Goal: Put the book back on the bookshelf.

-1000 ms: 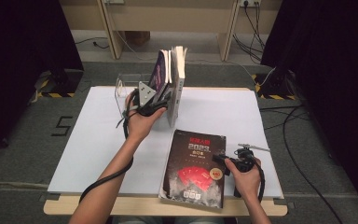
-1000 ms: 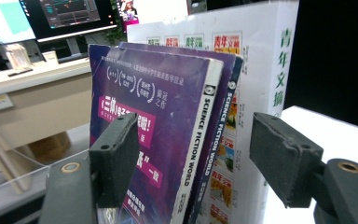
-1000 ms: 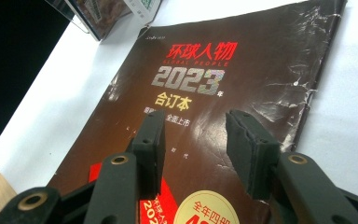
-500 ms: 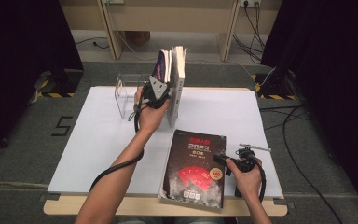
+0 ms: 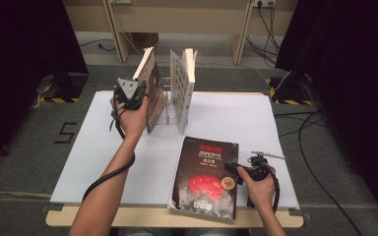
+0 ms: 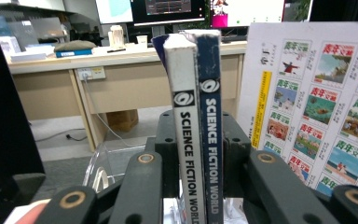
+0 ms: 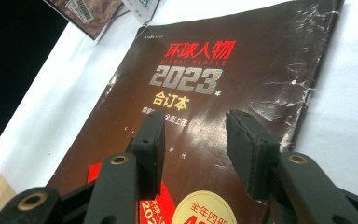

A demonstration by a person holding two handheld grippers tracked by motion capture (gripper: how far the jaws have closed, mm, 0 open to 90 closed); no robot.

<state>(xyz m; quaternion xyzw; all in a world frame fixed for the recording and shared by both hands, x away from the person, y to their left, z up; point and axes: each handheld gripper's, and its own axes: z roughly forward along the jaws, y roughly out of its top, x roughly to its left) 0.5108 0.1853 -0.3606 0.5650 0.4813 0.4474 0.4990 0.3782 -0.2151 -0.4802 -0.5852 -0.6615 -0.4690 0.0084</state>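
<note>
Two "Science Fiction World" books stand spine-on between the pads of my left gripper, whose jaws have just been closing and now press on both spines. From above, that gripper holds the pair leaning left, apart from an upright white magazine in a clear stand. A large dark "2023" volume lies flat near the front edge. My right gripper hovers open over its cover, nothing between the pads; from above the right gripper sits at the book's right edge.
A white sheet covers the table, with a wooden lip at the front. Cables trail on the floor to the right. A wooden bench stands behind the table, dark curtains at both sides.
My left hand has shifted left with the two books, drawing them away from the white magazine so they lean. The right hand and the dark book have stayed put.
</note>
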